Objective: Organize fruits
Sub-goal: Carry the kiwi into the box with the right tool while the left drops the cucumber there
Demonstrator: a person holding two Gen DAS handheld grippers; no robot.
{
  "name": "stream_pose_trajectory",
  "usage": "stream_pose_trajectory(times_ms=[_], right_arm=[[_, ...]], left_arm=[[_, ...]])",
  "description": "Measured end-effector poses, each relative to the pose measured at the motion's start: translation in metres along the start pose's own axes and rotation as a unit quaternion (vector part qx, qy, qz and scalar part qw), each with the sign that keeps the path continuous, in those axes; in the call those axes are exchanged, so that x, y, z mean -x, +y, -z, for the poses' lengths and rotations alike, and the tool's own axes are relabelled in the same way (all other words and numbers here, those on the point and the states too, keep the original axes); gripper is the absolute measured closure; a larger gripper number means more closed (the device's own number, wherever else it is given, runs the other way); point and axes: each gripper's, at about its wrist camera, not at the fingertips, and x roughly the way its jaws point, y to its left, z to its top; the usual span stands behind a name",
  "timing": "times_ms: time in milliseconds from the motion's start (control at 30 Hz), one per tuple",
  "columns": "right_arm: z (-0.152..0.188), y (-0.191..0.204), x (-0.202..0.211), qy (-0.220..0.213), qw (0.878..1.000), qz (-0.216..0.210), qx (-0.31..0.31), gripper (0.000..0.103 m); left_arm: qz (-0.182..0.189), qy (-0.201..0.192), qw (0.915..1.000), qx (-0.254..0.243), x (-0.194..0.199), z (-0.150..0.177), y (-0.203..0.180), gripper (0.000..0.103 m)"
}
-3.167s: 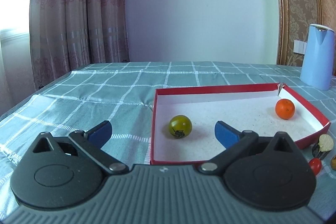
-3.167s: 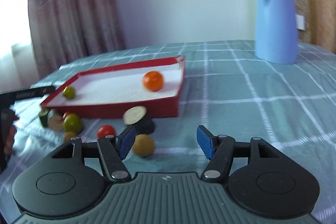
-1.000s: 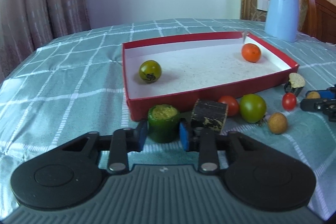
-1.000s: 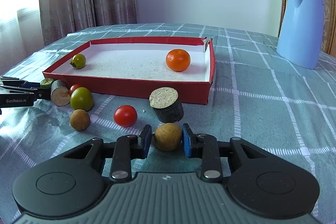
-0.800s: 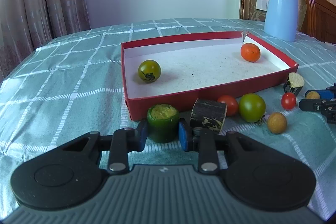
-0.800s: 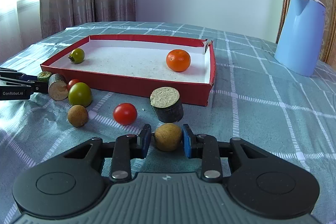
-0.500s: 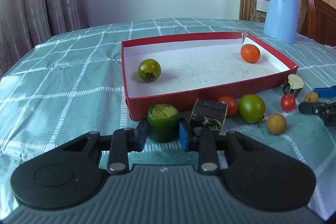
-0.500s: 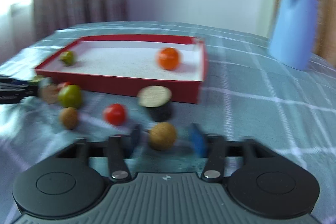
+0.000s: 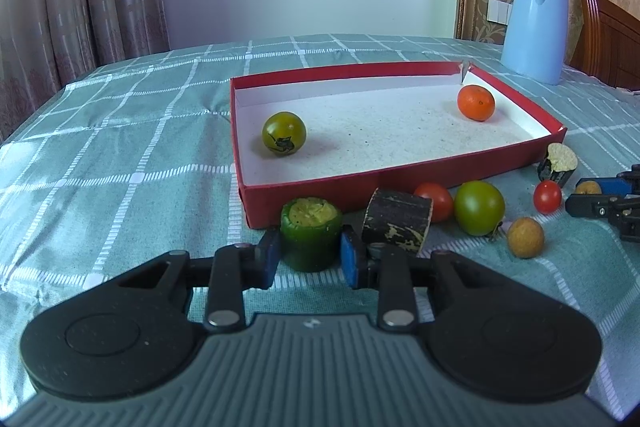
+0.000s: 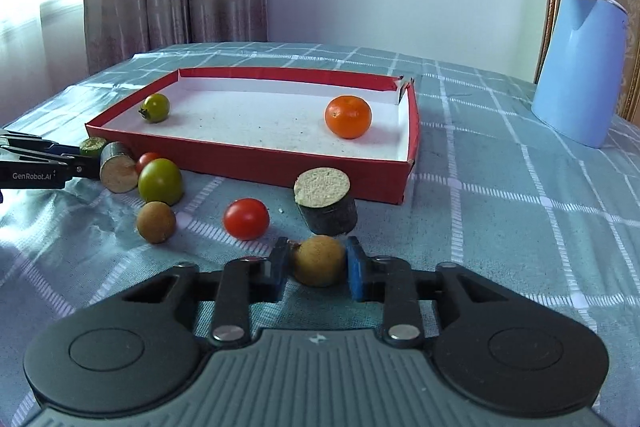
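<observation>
A red tray [image 9: 304,199] [image 10: 248,163] holds a green tomato [image 9: 284,133] [image 10: 155,107] and an orange [image 9: 476,102] [image 10: 348,117]. My left gripper [image 9: 310,255] is shut on a green cucumber chunk [image 9: 311,239] just in front of the tray. My right gripper [image 10: 318,269] is shut on a brown round fruit [image 10: 319,265], low over the cloth. Loose in front of the tray lie a dark chunk [image 9: 398,225] [image 10: 117,167], red tomatoes [image 9: 434,201] [image 10: 246,219], a green tomato [image 9: 479,207] [image 10: 161,181], another brown fruit [image 9: 525,237] [image 10: 156,221] and a dark cut chunk [image 10: 326,201] [image 9: 558,163].
A blue kettle [image 9: 534,27] [image 10: 580,67] stands at the back right on the checked teal tablecloth [image 9: 120,147]. Curtains hang behind on the left. A wooden chair [image 9: 608,43] stands at the right edge.
The right gripper closed on the brown fruit after a brief blurred movement and lifted slightly, the view now looking more down into the tray. The left gripper stays shut on the green chunk.
</observation>
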Motion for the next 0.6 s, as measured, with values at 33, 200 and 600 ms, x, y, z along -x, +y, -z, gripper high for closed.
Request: stream_pose_trajectory(times_ms=[33, 200, 600], right_arm=[[0.000, 0.000, 0.000, -0.001, 1.000, -0.001, -0.001, 0.075], [0.000, -0.007, 0.007, -0.019, 1.000, -0.005, -0.022, 0.075], [-0.034, 0.004, 0.026, -0.093, 0.994, 0.037, 0.035, 0.075]], left_arm=[[-0.001, 0.000, 1.0000, -0.001, 0.000, 0.000, 0.000, 0.074], [-0.005, -0.002, 1.0000, -0.006, 0.001, 0.000, -0.002, 0.075], [-0.005, -0.041, 0.9989, 0.022, 0.018, -0.014, -0.001, 0.076]])
